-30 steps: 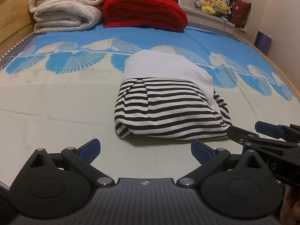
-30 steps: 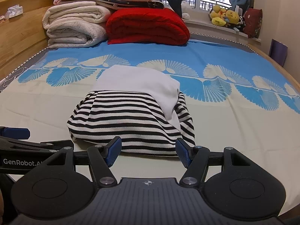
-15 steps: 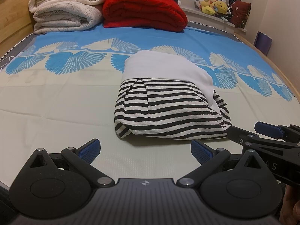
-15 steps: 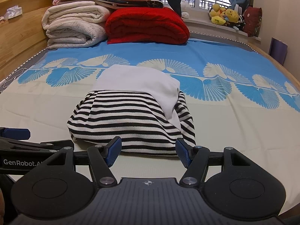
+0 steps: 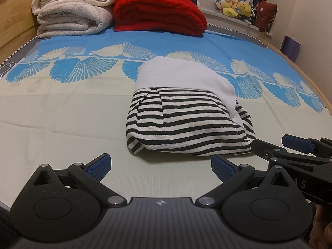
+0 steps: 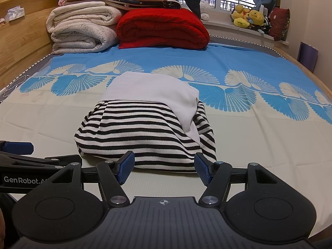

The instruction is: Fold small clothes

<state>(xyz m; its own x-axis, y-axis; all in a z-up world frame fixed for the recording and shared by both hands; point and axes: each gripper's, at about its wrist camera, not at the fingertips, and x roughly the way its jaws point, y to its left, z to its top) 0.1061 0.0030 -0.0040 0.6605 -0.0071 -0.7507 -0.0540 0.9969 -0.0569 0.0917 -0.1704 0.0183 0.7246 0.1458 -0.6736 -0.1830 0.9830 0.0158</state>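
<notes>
Both grippers hang low over the bed and hold nothing. On the left gripper the jaws are spread wide, with only bare sheet between the blue pads. On the right gripper the jaws are open to a middle width, and the near edge of the striped garment shows just beyond the gap, apart from the pads as far as I can judge.

The garment lies folded into a compact bundle on the pale part of the bed sheet. In the left view it sits toward 1 o'clock from the gripper; in the right view it is almost at 12 o'clock. A white layer covers the far half and hangs down over the right side of the bundle. Far behind, at 12 o'clock, a red quilt and cream blankets are stacked, well apart from the work.

My judgement is that the fold is nearly done or needs one last tidy. The risk is at the right side: the white flap hangs loose there, so a pinch that takes only the top layer could pull the bundle open. Also the two grippers are close together, and the right one could bump the left if both reach in together.
</notes>
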